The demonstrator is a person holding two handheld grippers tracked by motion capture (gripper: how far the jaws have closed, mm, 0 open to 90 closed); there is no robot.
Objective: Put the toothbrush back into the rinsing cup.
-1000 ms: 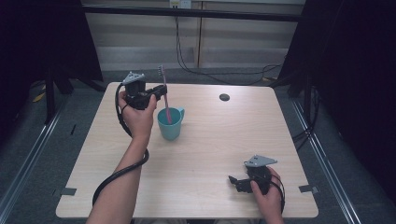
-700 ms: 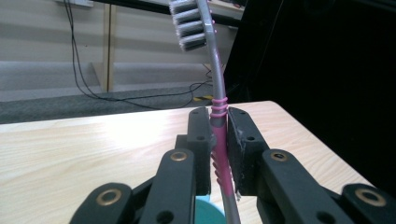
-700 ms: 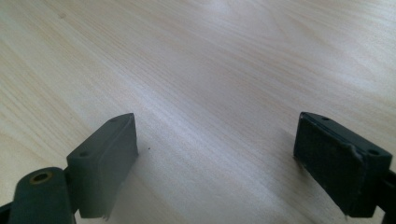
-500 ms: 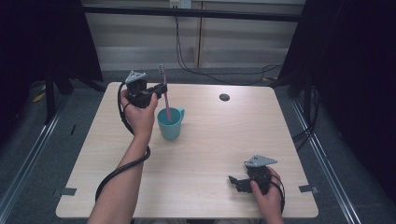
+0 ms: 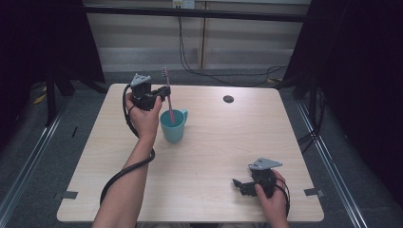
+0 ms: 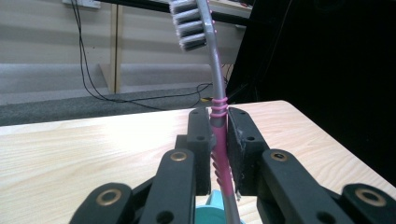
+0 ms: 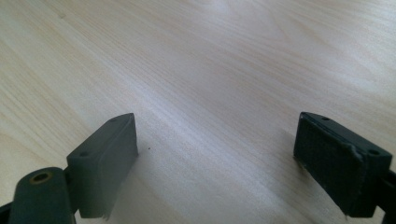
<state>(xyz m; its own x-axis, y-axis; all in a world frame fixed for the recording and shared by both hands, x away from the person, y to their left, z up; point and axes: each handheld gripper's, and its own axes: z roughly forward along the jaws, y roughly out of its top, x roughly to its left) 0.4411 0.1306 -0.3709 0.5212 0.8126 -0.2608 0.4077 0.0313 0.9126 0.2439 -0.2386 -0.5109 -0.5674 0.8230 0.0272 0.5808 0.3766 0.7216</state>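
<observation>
A pink and grey toothbrush (image 5: 167, 95) stands upright with its lower end inside a teal mug (image 5: 173, 126) on the wooden table (image 5: 204, 156). My left gripper (image 5: 164, 92) is shut on the brush handle above the mug's left rim. In the left gripper view the toothbrush (image 6: 215, 98) rises between the two black pads, bristle head at the top, and the mug's rim (image 6: 211, 212) peeks in below. My right gripper (image 5: 236, 183) rests low near the table's front right, open; its own view has the gripper (image 7: 233, 163) over bare wood with nothing between the jaws.
A small dark round thing (image 5: 228, 99) lies at the table's far right part. Cables trail from both grippers, the left one (image 5: 126, 168) looping along the forearm. Dark curtains and floor rails flank the table.
The left hand has shifted slightly right with the toothbrush, bringing it more upright over the mug. The right hand has stayed still.
</observation>
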